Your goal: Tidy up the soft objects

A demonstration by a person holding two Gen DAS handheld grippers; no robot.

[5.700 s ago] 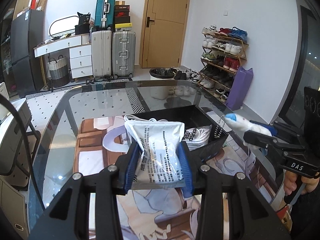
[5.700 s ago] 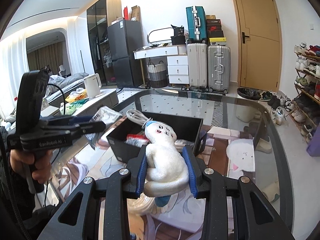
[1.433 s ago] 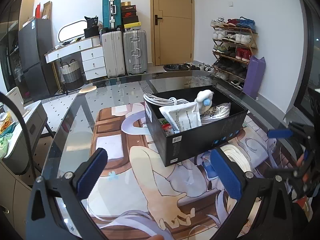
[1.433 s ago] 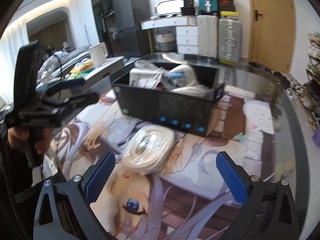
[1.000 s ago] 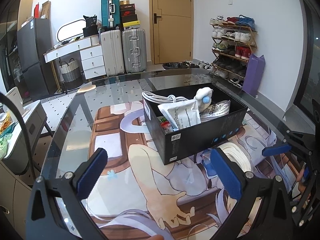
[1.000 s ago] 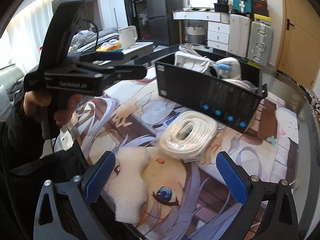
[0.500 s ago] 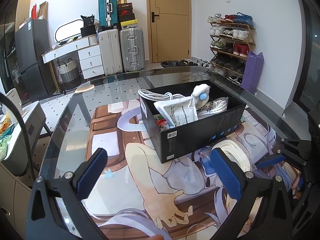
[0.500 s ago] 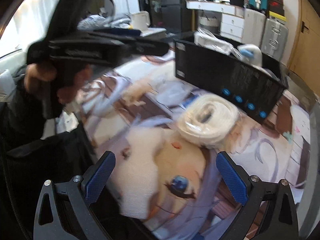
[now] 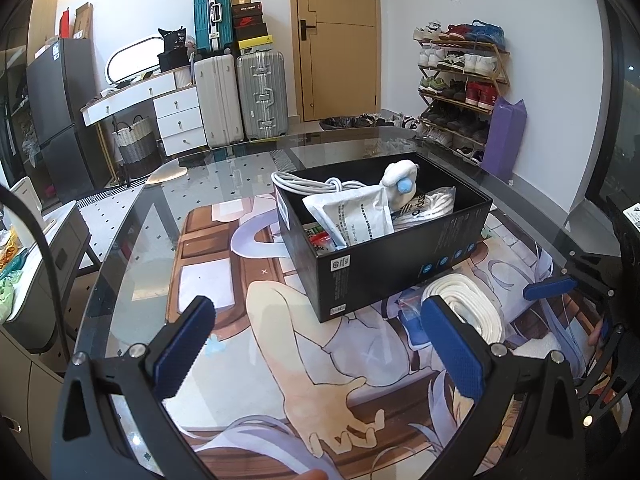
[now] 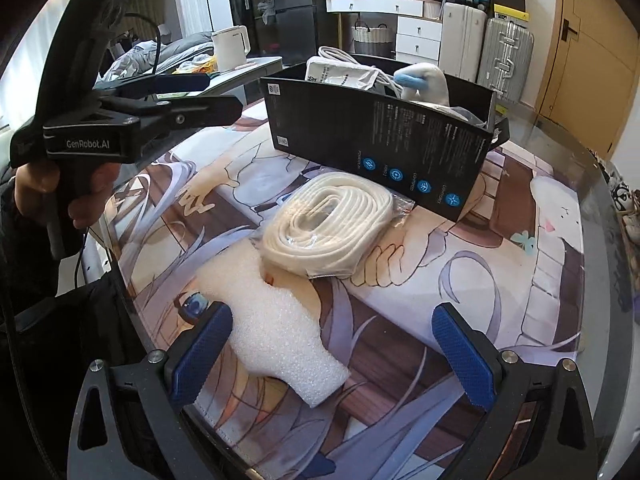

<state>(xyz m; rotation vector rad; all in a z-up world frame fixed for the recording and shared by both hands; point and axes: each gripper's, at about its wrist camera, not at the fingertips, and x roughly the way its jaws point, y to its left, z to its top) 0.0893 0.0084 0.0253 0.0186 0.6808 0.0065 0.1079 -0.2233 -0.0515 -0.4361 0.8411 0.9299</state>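
Observation:
A black box [image 9: 400,268] stands on the printed mat [image 9: 256,320]. It holds a white packet [image 9: 352,216], a white plush toy [image 9: 400,178] and a white cable [image 9: 304,184]. A bagged coil of white rope [image 10: 328,220] lies on the mat in front of the box [image 10: 376,144]. A piece of white foam [image 10: 276,332] lies nearer, between my right gripper's [image 10: 332,356] open jaws, close to the left one. My left gripper [image 9: 320,348] is open and empty above the mat; it also shows in the right wrist view [image 10: 192,92].
The glass table's curved edge [image 9: 120,216] runs on the left. Suitcases [image 9: 240,96], a dresser [image 9: 168,108] and a shoe rack [image 9: 460,92] stand beyond the table. A side table with a kettle [image 10: 230,48] is at the left.
Both grippers let go of the packet and the plush toy, which now lie in the box. My right gripper has swung down toward the foam and the rope coil.

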